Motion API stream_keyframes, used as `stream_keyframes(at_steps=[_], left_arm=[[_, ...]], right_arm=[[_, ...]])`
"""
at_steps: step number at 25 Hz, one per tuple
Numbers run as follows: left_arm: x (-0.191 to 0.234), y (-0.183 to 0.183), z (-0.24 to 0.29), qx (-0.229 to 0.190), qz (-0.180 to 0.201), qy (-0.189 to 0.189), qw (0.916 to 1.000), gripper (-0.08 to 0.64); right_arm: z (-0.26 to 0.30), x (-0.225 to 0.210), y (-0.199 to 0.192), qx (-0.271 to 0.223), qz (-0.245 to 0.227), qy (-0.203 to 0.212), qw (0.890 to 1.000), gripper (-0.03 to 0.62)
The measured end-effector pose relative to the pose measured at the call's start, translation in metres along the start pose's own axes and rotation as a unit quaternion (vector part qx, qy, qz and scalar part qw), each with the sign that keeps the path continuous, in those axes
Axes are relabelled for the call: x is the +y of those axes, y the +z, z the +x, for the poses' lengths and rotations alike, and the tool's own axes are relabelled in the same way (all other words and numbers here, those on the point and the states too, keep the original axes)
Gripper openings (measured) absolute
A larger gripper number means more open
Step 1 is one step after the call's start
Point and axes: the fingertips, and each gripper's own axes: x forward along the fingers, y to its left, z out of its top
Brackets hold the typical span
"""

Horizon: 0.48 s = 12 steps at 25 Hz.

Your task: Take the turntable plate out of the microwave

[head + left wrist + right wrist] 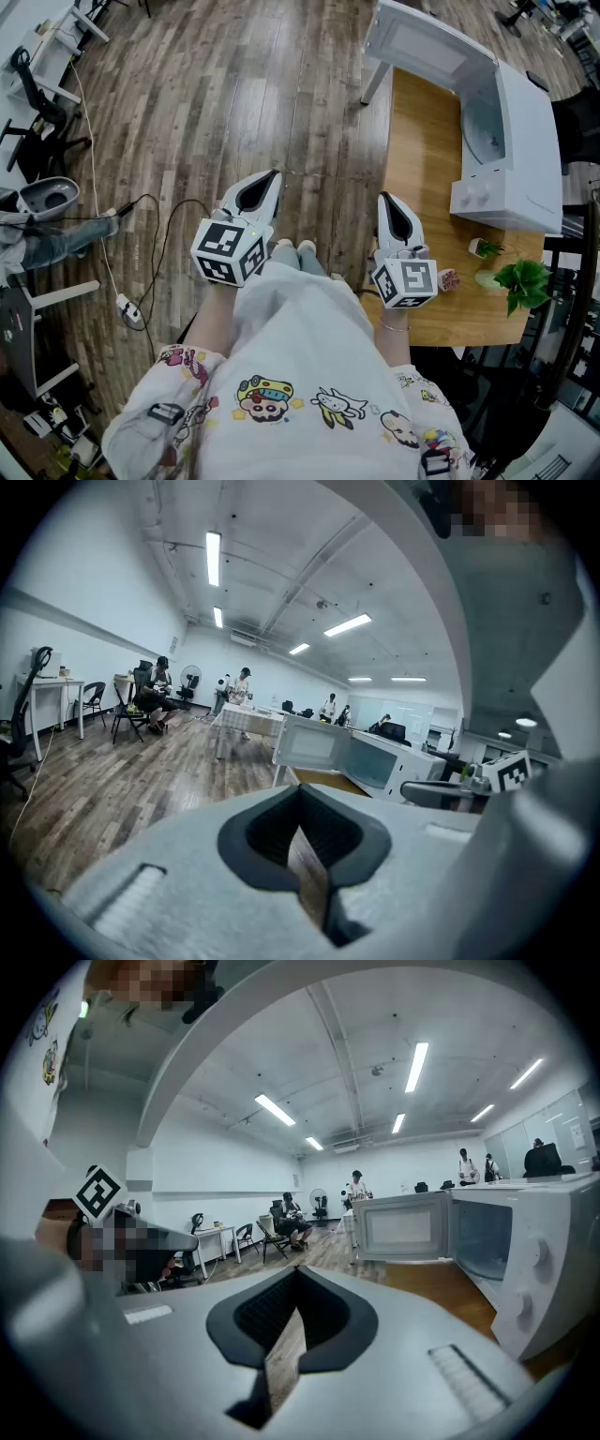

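Note:
A white microwave stands on the wooden table at the upper right of the head view. Its door is swung wide open, baring the cavity. I cannot make out the turntable plate inside. My left gripper hangs over the floor left of the table, shut and empty. My right gripper is at the table's near left edge, also shut and empty, well short of the microwave. The left gripper view shows shut jaws with the microwave far ahead. The right gripper view shows shut jaws and the microwave to the right.
A leafy green plant, a small potted plant and a small pink object sit at the table's near end. A cable with a power strip lies on the wood floor at left. People and chairs are far back.

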Motion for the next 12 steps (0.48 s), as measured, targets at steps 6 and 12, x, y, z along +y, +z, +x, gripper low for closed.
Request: stream_keyframes(at_steps=[6,12], left_arm=[[0.002,0.000,0.001,-0.010,-0.003,0.011,0.9999,0.000],[0.010,0.003,-0.002,-0.018,-0.011,0.021,0.9996,0.027]], right_arm=[[0.003,0.000,0.004,-0.012,0.001,0.010,1.000,0.008],[0.014,0.011,0.011,-0.018,0.000,0.037,0.999,0.043]])
